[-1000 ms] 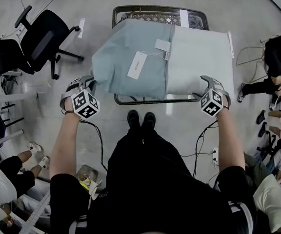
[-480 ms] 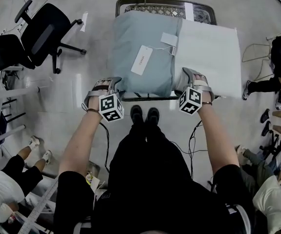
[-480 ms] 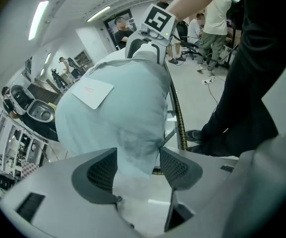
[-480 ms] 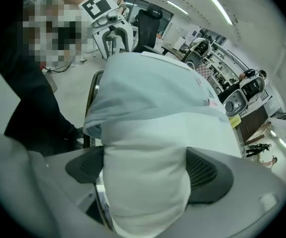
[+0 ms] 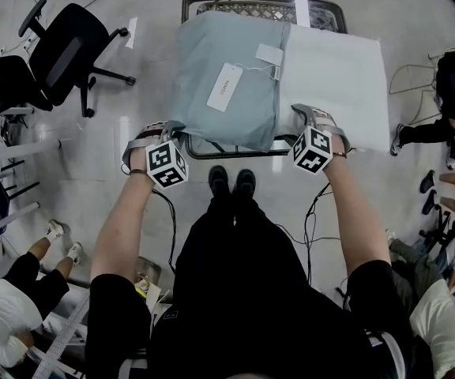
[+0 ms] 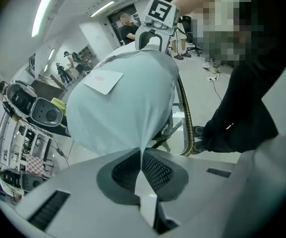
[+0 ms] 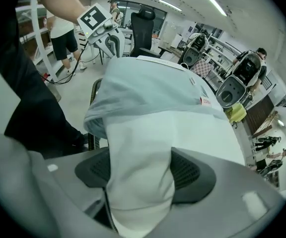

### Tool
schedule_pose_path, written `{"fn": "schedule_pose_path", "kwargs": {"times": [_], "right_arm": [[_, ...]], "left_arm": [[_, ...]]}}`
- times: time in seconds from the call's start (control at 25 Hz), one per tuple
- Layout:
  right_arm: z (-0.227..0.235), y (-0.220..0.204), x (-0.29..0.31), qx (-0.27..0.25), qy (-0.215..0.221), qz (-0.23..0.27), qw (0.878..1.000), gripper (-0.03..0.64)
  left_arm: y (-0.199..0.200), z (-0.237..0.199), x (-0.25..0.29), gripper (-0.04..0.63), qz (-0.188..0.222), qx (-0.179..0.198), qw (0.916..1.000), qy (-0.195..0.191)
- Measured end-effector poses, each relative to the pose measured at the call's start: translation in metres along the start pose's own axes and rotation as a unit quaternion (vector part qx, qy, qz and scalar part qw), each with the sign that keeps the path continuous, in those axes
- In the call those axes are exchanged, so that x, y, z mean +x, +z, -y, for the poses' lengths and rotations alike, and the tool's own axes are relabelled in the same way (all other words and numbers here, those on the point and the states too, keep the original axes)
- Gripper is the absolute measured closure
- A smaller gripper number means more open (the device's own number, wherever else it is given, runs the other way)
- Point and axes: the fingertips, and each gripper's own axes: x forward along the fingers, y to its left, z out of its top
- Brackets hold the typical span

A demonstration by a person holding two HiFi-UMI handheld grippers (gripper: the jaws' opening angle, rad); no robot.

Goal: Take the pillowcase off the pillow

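An office chair [image 5: 65, 50] stands left of the wire cart [image 5: 259, 6], with people [image 5: 6, 306] around. The pillow [image 5: 334, 85] lies across the cart, its left half inside the pillowcase [image 5: 227, 77]. The left tongs [image 5: 167, 130] are clamped on the pillowcase's near corner. The right tongs [image 5: 302, 114] have just been closing and grip the bare pillow.

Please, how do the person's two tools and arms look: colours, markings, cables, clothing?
The left tool and right tool are light grey plastic with dark mesh-textured pads. Each carries a cube with black-and-white square markers. A black cable trails from each. The person wears a black short-sleeved top.
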Motion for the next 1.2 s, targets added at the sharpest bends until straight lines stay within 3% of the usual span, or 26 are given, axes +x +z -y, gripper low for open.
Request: {"fn": "schedule_pose_path", "kwargs": {"times": [0.28,0.44,0.92,1.2], "right_arm": [[0.009,0.005,-0.009,0.027,0.023,0.017,0.999,0.277],[0.008,0.005,-0.011,0.037,0.031,0.017,0.999,0.279],[-0.001,0.000,-0.015,0.067,0.034,0.007,0.997,0.282],[-0.007,-0.007,-0.020,0.073,0.040,0.003,0.996,0.285]], "left_arm": [[-0.043,-0.049,-0.032,0.586,-0.023,0.019,0.9985,0.046],[-0.064,-0.079,-0.037,0.586,-0.035,0.001,0.9974,0.063],[-0.077,-0.153,-0.032,0.586,-0.053,-0.009,0.9932,0.104],[-0.082,-0.185,-0.033,0.586,-0.058,-0.043,0.9894,0.126]]}}
